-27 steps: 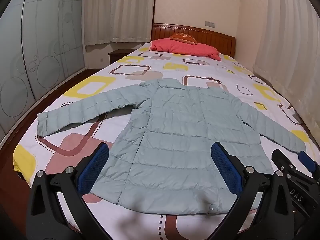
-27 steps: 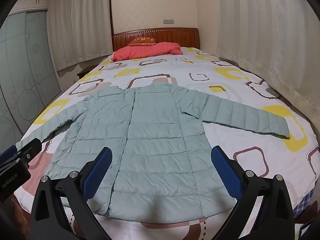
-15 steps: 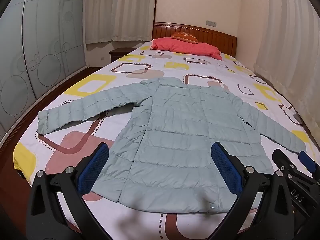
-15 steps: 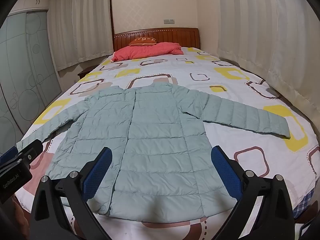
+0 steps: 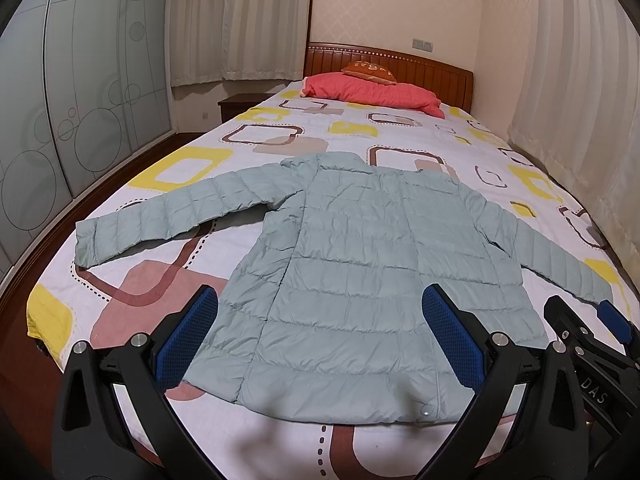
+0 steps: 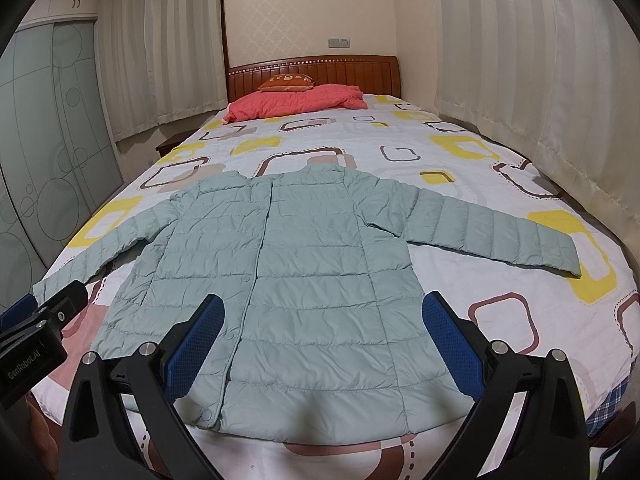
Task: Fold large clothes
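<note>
Jacket (image 5: 360, 264), pale green and quilted, lies flat on the bed (image 5: 248, 136) in the left wrist view, with the hem at the near end and the collar toward the far headboard (image 5: 384, 64). Its one sleeve stretches to the left over the patterned bedcover, and the other sleeve goes to the right, near the edge of the bed. The left gripper (image 5: 318, 336) hangs above the near hem with its two blue pads (image 5: 186, 338) wide apart, and nothing is between them. At the right edge of this view a part of the right gripper (image 5: 592, 344) shows, near the end of the right sleeve. A red pillow (image 5: 372, 94) and a small orange cushion (image 5: 370, 70) lie at the far end of the bed, and white curtains (image 5: 240, 20) hang behind. In the right wrist view the jacket (image 6: 304, 272) is spread the same way, both sleeves out to the sides, the front closure running from the collar down to the near hem. The right gripper (image 6: 318, 338) is above the near hem, its fingers (image 6: 454, 346) spread wide and holding nothing. At the left edge the left gripper (image 6: 36, 336) appears, close to the cuff of the left sleeve. The bed (image 6: 460, 184) fills the scene, the pillow (image 6: 296, 102) lies far by the headboard (image 6: 316, 70), and a frosted sliding door (image 6: 44, 152) stands at the left.
</note>
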The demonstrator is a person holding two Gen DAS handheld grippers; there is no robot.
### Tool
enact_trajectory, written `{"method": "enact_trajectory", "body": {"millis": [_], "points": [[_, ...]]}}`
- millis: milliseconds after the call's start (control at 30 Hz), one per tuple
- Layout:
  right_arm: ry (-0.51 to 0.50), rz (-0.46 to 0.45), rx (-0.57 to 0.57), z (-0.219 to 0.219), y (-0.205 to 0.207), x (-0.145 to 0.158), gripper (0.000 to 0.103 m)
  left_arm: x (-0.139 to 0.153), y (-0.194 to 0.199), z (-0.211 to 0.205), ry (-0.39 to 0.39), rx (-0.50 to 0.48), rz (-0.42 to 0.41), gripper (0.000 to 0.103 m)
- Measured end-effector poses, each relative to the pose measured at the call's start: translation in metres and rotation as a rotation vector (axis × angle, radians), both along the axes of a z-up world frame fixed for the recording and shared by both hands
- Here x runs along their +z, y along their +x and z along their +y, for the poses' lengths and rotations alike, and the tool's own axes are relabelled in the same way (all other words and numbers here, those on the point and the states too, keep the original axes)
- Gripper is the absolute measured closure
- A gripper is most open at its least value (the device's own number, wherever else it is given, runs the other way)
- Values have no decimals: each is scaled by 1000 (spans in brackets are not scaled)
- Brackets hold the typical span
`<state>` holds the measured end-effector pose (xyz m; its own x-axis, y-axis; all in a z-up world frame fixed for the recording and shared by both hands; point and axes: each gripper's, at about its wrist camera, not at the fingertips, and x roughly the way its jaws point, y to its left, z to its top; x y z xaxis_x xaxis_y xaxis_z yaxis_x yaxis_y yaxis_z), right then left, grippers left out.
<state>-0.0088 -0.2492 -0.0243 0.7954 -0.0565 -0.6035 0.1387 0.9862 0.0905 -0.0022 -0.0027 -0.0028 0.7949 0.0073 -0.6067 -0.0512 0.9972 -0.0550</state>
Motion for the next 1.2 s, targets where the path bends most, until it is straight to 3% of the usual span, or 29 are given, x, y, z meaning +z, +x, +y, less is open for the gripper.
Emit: {"method": "enact_trajectory", "body": {"millis": [1100, 1200], "points": [[-1, 1, 0, 0, 0, -1, 4, -5, 1, 2, 1, 0, 9, 2], [-1, 1, 0, 1, 0, -2, 4, -15, -5, 5, -2, -1, 14, 2]]}}
